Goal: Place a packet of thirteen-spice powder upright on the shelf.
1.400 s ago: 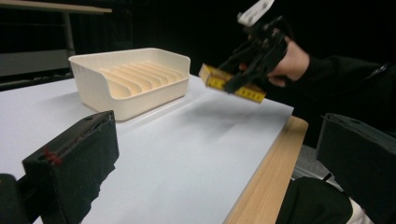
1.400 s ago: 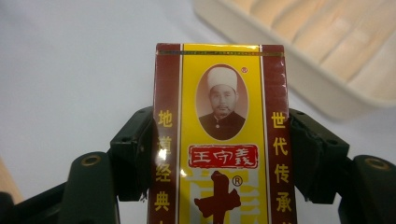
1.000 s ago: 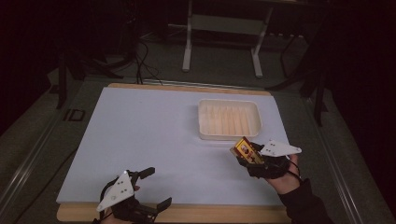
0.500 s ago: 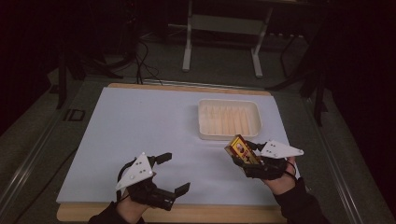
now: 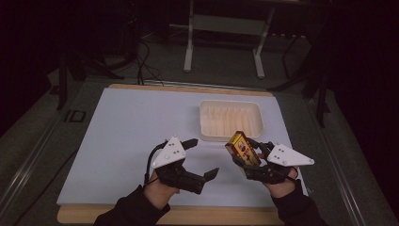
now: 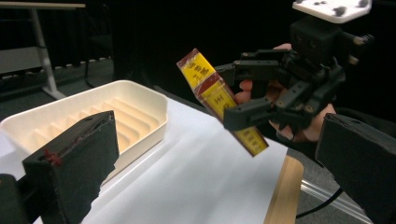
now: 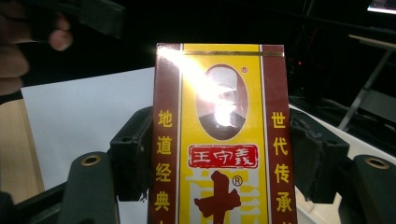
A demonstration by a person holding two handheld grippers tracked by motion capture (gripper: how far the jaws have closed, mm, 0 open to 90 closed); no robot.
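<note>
Glossy yellow-and-maroon box (image 7: 219,140), flat and rectangular, is clamped between the right gripper (image 5: 249,157); left gripper (image 5: 202,157) gapes empty beside it, ribbed cream tray (image 5: 230,118) beyond.

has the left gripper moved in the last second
Yes. In the high view the open left gripper has gone forward and right from the table's near edge, toward the ribbed white plastic tray.

White tray (image 5: 230,120) on table (image 5: 122,127)

Yellow-and-maroon box (image 5: 243,148) tilted above the table, beside the ribbed tray (image 5: 230,119).
</note>
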